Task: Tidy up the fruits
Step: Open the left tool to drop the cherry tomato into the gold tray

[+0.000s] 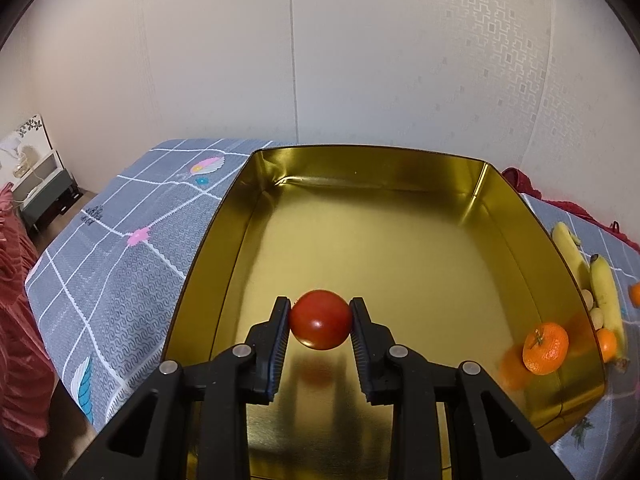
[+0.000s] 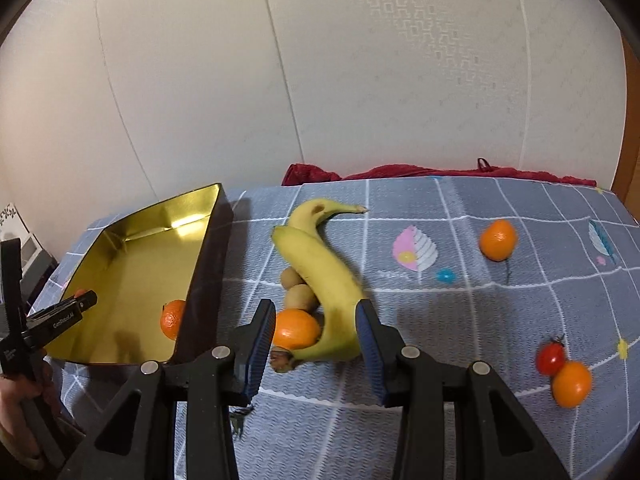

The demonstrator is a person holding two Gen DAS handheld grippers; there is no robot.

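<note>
My left gripper [image 1: 320, 312] is shut on a red tomato [image 1: 320, 326], which hangs just above the floor of the gold tin [image 1: 224, 216]. A mandarin [image 1: 545, 347] lies in the tin's near right corner. To the right of the tin [image 2: 208, 272], my right gripper [image 2: 316, 332] stands open low over the cloth. A mandarin [image 2: 296, 328] and the lower end of two bananas [image 2: 320, 264] sit between its fingers. I cannot tell whether the fingers touch them. Small brown fruits [image 2: 298, 294] lie beside the bananas.
Further right on the grey checked cloth [image 2: 460, 320] lie a mandarin [image 2: 498, 239], a small tomato [image 2: 551, 356] and another mandarin [image 2: 571, 383]. A red blanket [image 2: 400, 172] runs along the far edge by the wall. A hand [image 2: 16, 400] holds the left gripper.
</note>
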